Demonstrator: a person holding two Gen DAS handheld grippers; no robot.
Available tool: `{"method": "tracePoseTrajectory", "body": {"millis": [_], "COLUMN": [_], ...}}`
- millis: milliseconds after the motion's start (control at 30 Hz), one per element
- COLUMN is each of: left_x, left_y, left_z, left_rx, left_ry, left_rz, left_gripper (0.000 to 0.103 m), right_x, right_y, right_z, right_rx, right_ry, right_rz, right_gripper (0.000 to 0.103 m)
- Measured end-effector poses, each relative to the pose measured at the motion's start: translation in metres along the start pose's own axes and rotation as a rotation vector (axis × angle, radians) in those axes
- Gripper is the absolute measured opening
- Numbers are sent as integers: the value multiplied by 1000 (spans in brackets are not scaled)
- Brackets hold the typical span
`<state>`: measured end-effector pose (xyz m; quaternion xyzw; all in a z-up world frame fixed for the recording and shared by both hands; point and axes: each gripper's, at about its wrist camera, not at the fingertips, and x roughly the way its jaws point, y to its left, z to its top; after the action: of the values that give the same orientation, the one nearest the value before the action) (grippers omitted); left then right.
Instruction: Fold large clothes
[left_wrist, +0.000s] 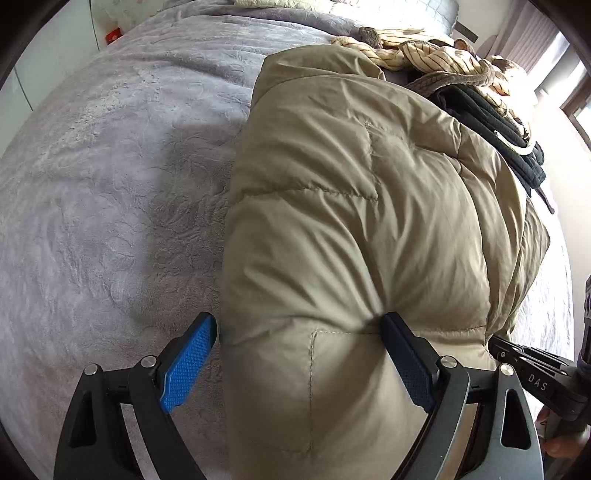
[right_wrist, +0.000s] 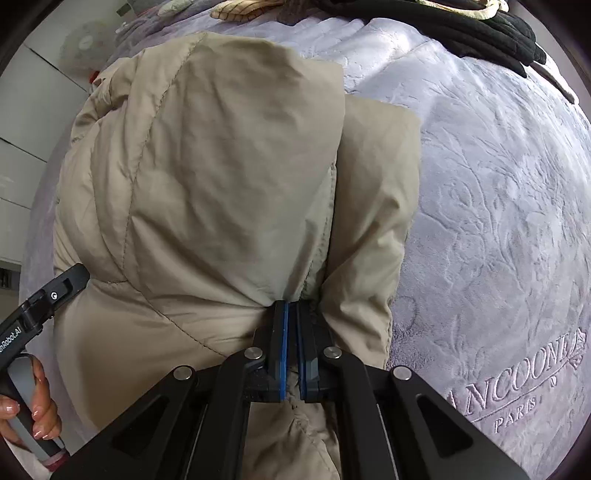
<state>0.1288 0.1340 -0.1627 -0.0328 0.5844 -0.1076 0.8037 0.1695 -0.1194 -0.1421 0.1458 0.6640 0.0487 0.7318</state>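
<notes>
Right wrist view shows our right gripper (right_wrist: 291, 332) clenched on the beige puffer jacket's (right_wrist: 207, 177) near hem on the bed (right_wrist: 498, 221), our left gripper (left_wrist: 299, 332) spread wide astride it, so slippery padding may slide free.

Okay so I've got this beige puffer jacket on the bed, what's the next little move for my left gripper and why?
Probably close the left gripper on the jacket. Its fingers stand wide open, straddling the near edge without pinching it, while the right gripper is already clamped on a bunched part of the fabric. Both need a grip before lifting the next fold.
</notes>
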Motion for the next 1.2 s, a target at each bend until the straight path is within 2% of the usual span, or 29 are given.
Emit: {"method": "tracePoseTrajectory", "body": {"millis": [233, 433, 733, 1000, 1033, 1067, 1100, 1133, 1200], "left_x": [-7, -21, -75, -126, -131, -134, -139, -143, -150], "left_y": [-1, -3, -14, -22, -22, -22, -22, -22, -21], "left_z": [5, 3, -13, -34, -37, -38, -39, -41, -45], "left_rx": [14, 33, 98, 131, 128, 126, 122, 118, 111], "left_ry": [0, 0, -11, -38, -38, -39, -41, -43, -47], "left_rz": [18, 30, 5, 13, 13, 14, 16, 18, 18], "left_gripper": [92, 92, 92, 92, 92, 92, 92, 92, 92], "right_x": [-29, -57, -87, -114, -117, -118, -122, -126, -133], "right_y": [1, -6, 0, 12, 15, 14, 16, 18, 24], "right_z": [8, 0, -32, -48, -48, -50, -50, -51, -50], "right_rx": [26, 67, 94, 58, 52, 47, 42, 36, 19], "right_ry": [-18, -34, -46, -91, -94, -100, -107, -118, -135], "right_rz": [2, 27, 55, 29, 23, 21, 20, 20, 22], "right_gripper": [5, 5, 5, 6, 13, 26, 34, 50, 54]}}
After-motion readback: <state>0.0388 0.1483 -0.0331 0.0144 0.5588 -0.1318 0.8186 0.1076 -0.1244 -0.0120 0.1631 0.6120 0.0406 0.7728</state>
